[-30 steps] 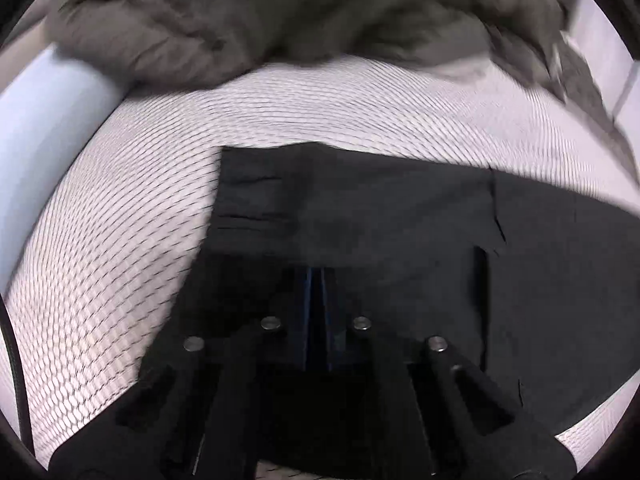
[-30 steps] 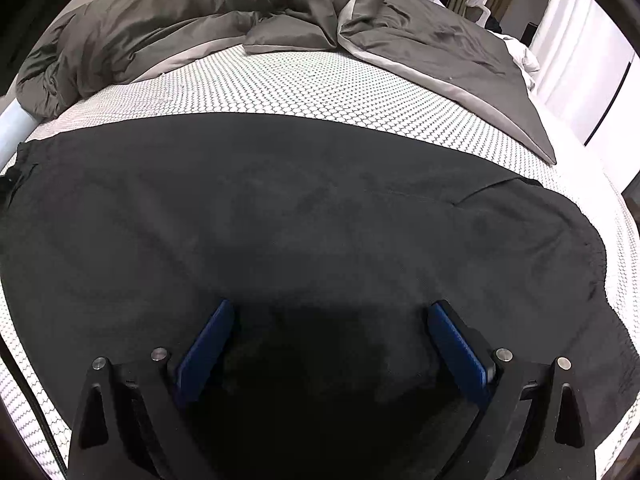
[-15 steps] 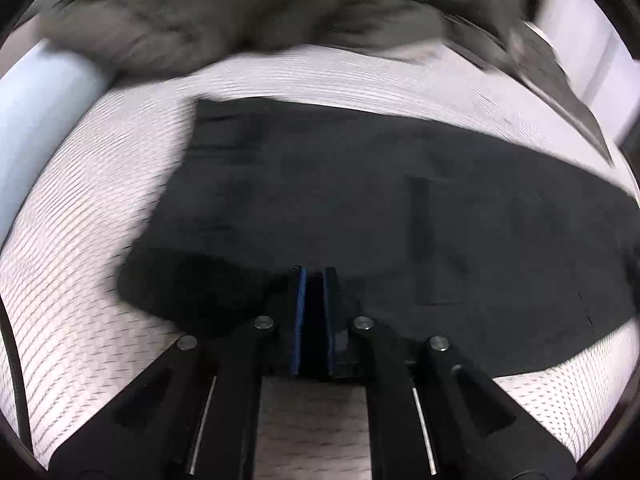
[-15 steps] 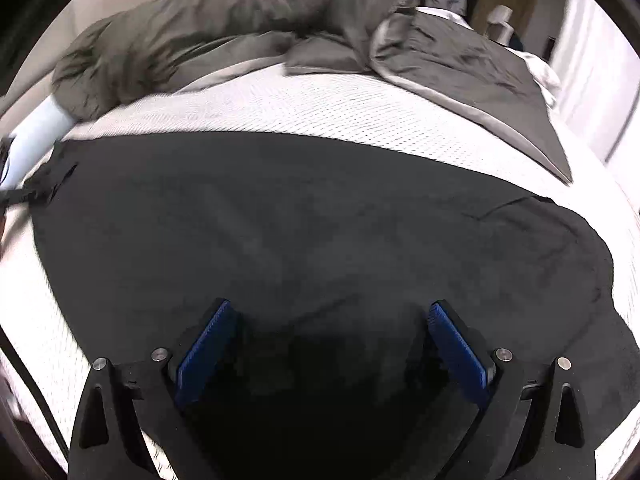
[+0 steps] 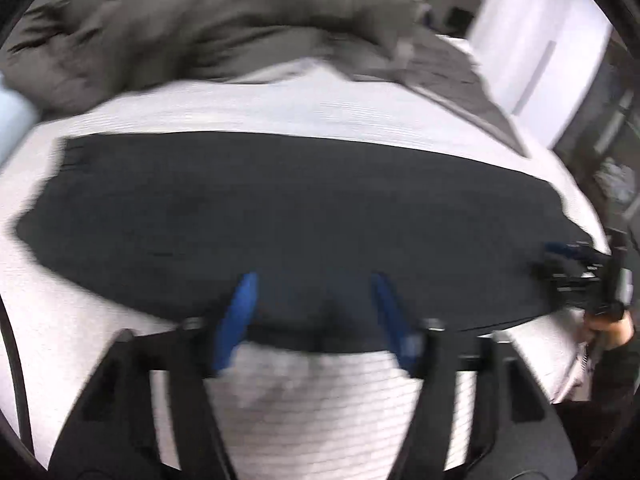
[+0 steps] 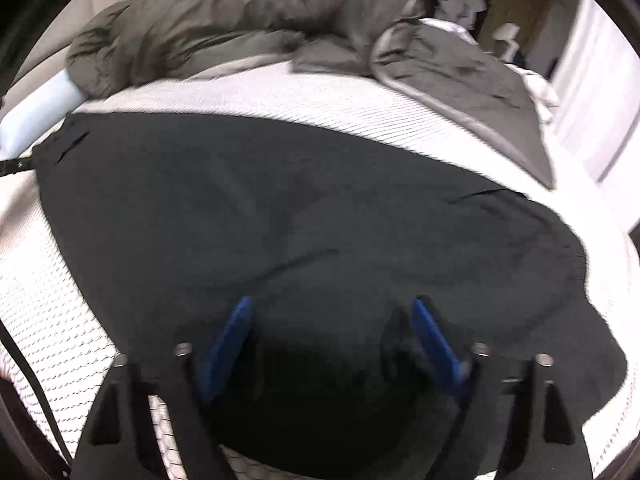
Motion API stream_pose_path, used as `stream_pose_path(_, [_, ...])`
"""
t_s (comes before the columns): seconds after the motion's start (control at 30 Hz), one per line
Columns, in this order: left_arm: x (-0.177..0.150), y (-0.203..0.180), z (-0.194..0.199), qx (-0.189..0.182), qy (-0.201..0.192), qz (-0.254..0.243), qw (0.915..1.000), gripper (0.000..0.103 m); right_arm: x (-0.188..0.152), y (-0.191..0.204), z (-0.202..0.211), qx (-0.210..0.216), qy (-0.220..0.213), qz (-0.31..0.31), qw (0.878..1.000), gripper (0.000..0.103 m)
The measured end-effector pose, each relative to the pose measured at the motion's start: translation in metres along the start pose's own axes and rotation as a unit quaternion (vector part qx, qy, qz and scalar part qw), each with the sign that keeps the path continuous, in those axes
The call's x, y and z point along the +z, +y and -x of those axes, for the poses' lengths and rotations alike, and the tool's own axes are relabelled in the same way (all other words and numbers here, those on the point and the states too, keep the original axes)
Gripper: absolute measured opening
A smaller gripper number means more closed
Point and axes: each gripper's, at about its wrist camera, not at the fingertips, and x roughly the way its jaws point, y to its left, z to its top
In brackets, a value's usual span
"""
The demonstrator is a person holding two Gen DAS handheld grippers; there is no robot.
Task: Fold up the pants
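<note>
item: black pants [image 6: 304,216], laid flat across the near half of the bed [image 6: 320,96]; long dark panel running left to right, one end by the pale pillow [image 6: 36,116] at far left, the other end rounded near the right edge of the mattress.
left gripper [image 5: 316,312]: spread wide, nothing between the blue pads; it hovers at the near hem of the pants, over white sheet.
right gripper [image 6: 332,340]: spread wide, holding nothing; it hovers over the near part of the cloth, right of middle. also seen at the right end of the pants in the left wrist view [image 5: 576,276].
progress: pants appear already doubled lengthwise into one narrow panel and smoothed; judged about mid-task. the crosswise folds, end to end, look still to be made.
edges: far long edge straight and clean; near edge curved by the lens, lying flat; a shallow crease runs diagonally near the middle; a small flap or pocket line shows toward the right end.
open room: bare patterned sheet between the pants and the grey duvet [image 6: 248,28] heaped at the far side; a narrow strip of sheet at the near edge; little margin at the right end.
image quality: both views motion-blurred; fine seams cannot be told.
</note>
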Motion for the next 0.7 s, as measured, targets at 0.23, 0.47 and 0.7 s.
stream_pose_path(0.23, [-0.025, -0.106, -0.064, 0.013, 0.046, -0.122, 0.9914, 0.071, -0.029, -0.057, 0.003, -0.057, 0.029, -0.019, 0.998, 0.064])
stream_pose_path(0.47, [-0.033, -0.102, -0.070, 0.021, 0.039, -0.083, 0.9956, 0.078, -0.077, -0.163, 0.029, -0.054, 0.003, -0.152, 0.987, 0.036])
stream_pose_path(0.7, [-0.029, -0.127, -0.062, -0.051, 0.029, -0.084, 0.9947, 0.078, -0.079, -0.153, 0.025, -0.080, 0.029, -0.118, 0.989, 0.043])
